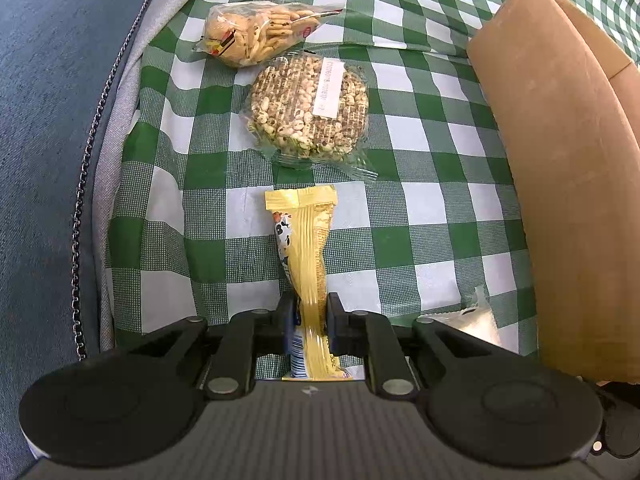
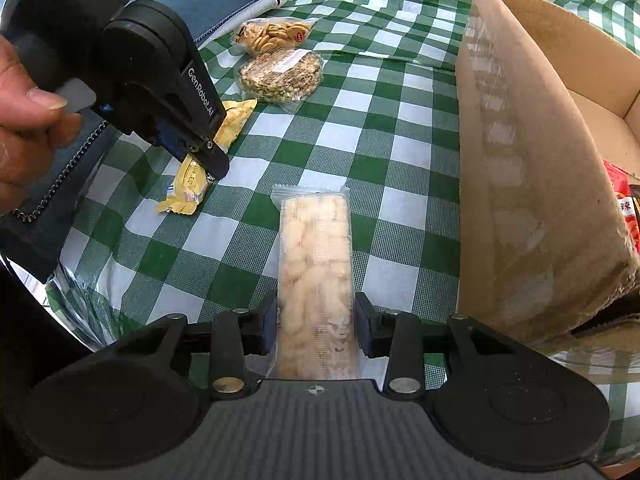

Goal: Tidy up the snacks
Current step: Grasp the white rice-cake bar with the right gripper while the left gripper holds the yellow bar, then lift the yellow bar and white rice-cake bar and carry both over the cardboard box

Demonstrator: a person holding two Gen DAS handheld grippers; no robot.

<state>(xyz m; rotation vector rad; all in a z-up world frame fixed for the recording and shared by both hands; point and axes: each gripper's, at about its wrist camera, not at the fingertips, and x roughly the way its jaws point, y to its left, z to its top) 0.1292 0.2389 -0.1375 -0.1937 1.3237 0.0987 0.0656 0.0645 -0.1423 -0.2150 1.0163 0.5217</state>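
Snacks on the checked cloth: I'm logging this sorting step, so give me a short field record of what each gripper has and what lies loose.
left gripper: shut on the yellow wrapped bar, which lies on the cloth
right gripper: jaws on either side of the clear pack of pale puffed pieces
loose snacks: bag of small biscuits; round puffed-grain cake in clear wrap
container: cardboard box at right, open, a red packet inside
surface: green-and-white checked cloth

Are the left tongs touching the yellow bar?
Touching. In the left wrist view the left tongs are closed on the yellow bar, both pads pressed against its sides with no gap.
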